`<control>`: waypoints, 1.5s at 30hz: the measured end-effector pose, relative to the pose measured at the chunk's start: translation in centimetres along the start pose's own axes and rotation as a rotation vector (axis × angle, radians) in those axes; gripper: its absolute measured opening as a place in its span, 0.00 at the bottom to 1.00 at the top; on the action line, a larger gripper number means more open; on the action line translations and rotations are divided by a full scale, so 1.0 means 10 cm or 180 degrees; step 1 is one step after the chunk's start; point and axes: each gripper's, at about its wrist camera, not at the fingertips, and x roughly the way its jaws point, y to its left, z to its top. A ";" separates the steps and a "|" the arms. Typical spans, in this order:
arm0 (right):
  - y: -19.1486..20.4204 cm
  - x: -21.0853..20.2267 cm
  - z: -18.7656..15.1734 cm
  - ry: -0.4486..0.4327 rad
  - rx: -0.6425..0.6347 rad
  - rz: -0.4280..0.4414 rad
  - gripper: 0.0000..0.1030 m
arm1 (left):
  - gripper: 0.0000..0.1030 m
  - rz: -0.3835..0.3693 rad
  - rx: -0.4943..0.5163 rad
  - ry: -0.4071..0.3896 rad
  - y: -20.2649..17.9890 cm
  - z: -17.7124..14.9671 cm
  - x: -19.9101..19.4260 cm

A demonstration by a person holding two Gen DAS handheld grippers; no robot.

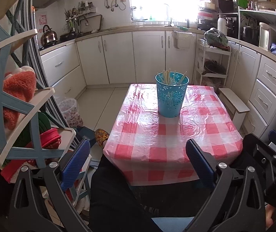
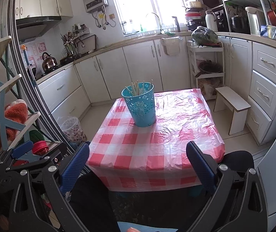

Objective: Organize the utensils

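Turquoise cup (image 1: 171, 96) of chopsticks (image 1: 169, 77) stands upright on the checked bench (image 1: 157, 135).
Left tool (image 1: 138, 162) and right tool (image 2: 138, 162) both hang before the cup, well apart from it, fingers spread wide, gripping nothing.

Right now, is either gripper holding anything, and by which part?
Nothing is held. The left gripper and right gripper are both open and empty, short of the table; the chopsticks stand in the blue cup.
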 end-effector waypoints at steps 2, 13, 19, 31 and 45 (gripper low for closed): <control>-0.01 0.13 0.02 0.0073 -0.0007 -0.0023 0.93 | 0.92 -0.0001 -0.0007 0.0050 -0.01 0.04 0.13; -0.18 0.69 0.08 0.0385 0.0089 -0.0066 0.93 | 0.92 -0.0016 0.0016 0.0338 -0.12 0.19 0.75; -0.34 0.89 0.06 0.0505 0.0201 -0.0124 0.93 | 0.92 -0.0012 0.0056 0.0439 -0.23 0.22 0.96; -0.57 1.27 0.17 0.0552 0.0218 -0.0277 0.93 | 0.93 -0.0047 0.0106 0.0566 -0.35 0.27 1.28; -1.10 2.44 0.36 0.0878 0.0097 -0.0701 0.93 | 0.93 -0.0025 0.0061 0.0727 -0.31 0.34 1.77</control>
